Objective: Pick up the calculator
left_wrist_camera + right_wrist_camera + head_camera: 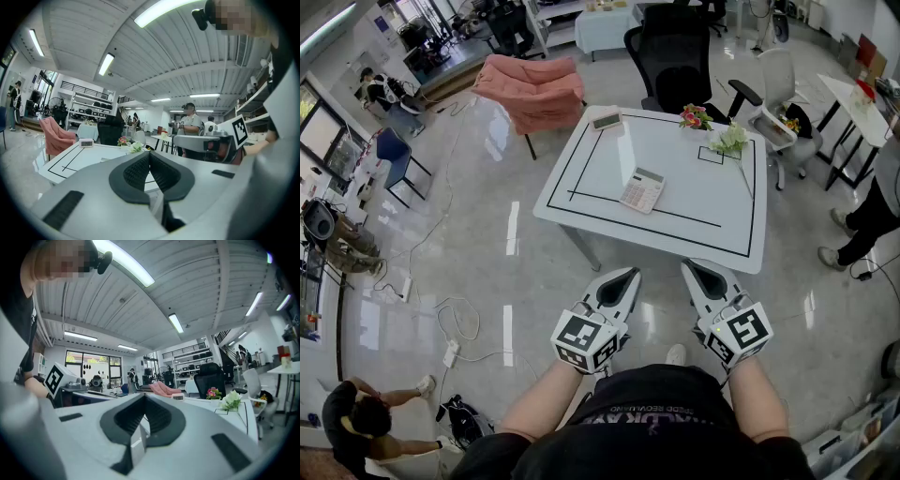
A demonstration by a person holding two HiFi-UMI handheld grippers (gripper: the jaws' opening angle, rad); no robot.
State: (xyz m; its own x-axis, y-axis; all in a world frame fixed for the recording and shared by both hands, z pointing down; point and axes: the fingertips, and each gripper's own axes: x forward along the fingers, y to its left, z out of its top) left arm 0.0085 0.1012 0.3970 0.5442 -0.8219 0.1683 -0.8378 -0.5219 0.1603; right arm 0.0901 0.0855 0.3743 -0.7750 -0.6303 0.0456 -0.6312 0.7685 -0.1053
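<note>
A pale calculator (642, 189) lies flat near the middle of the white table (712, 234), inside a black taped outline. Both grippers hang in front of the table's near edge, apart from it, held at the person's waist. My left gripper (629, 274) is shut with nothing between its jaws, and so is my right gripper (688, 267). In the left gripper view the dark pads (140, 169) meet at the centre; the right gripper view shows its pads (157, 417) closed the same way. The calculator is hidden behind the jaws in both gripper views.
On the table's far side stand a small digital clock (607, 120), a pink flower pot (695, 117) and a white flower bunch (730, 141). A black office chair (675, 56) and a pink armchair (534, 89) stand beyond. People stand around; cables lie on the floor at left.
</note>
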